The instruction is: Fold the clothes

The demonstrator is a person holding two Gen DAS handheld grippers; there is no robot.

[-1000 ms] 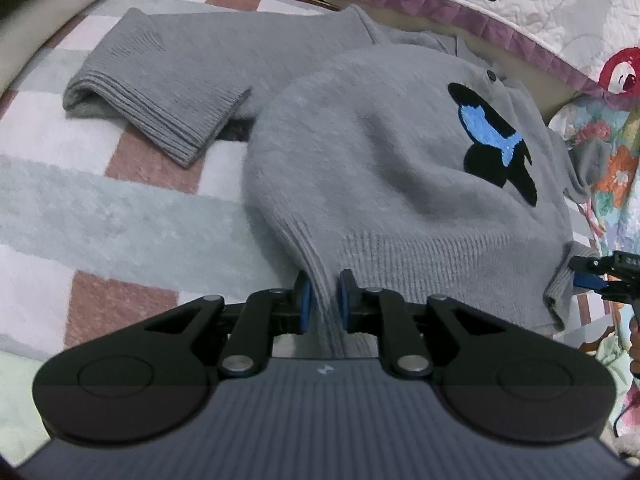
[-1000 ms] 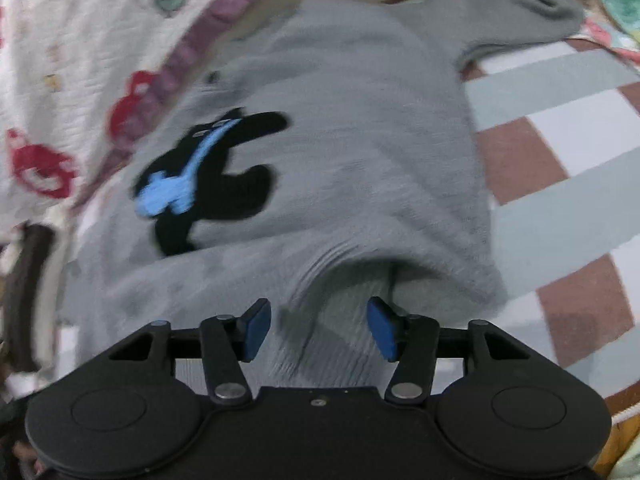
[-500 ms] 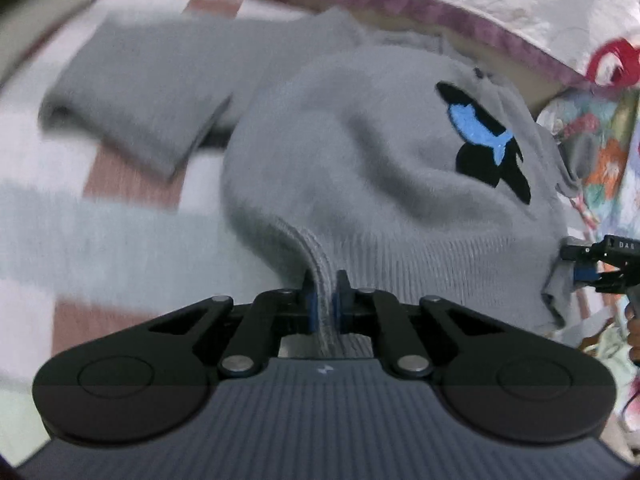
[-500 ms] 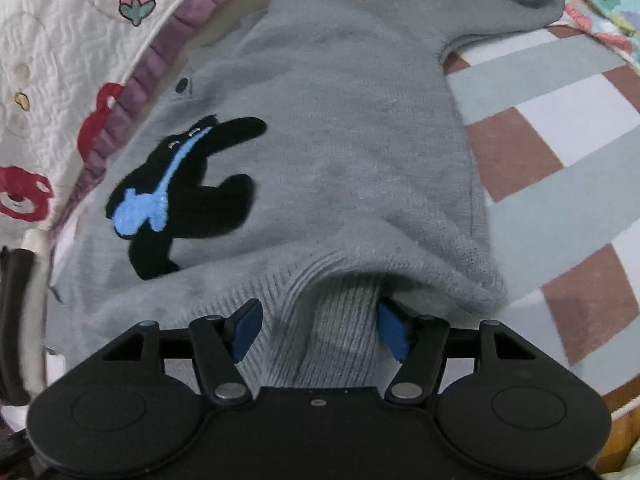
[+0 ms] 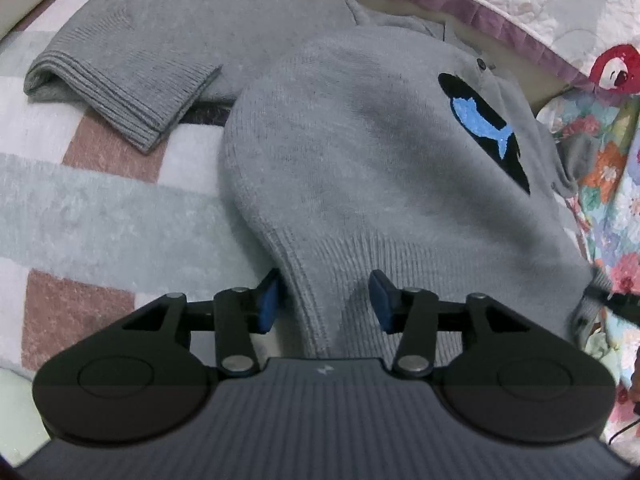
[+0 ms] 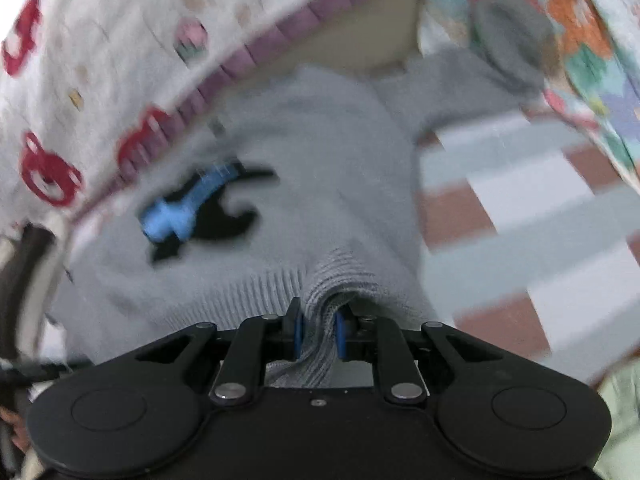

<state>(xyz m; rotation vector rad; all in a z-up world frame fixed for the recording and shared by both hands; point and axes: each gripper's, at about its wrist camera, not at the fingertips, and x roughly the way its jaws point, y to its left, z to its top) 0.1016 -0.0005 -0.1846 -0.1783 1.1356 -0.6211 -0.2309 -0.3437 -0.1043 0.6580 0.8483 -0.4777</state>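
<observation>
A checked blanket in pale green, white and brick-red squares covers the bed, with a white quilt printed with red figures and edged in purple along the far side and a flowered cloth at the right. The grey sweater lies spread on the blanket, chest up, showing a black-and-blue whale motif; one sleeve stretches out to the left with its ribbed cuff resting flat. The left gripper sits at the sweater's ribbed hem, its blue-padded fingers opening, the hem lying between them with the pads clear of the knit. The right gripper, seen in a motion-blurred view, is at the hem on the other side, its fingers closing narrow with a bunched ridge of ribbing pinched between the pads.
</observation>
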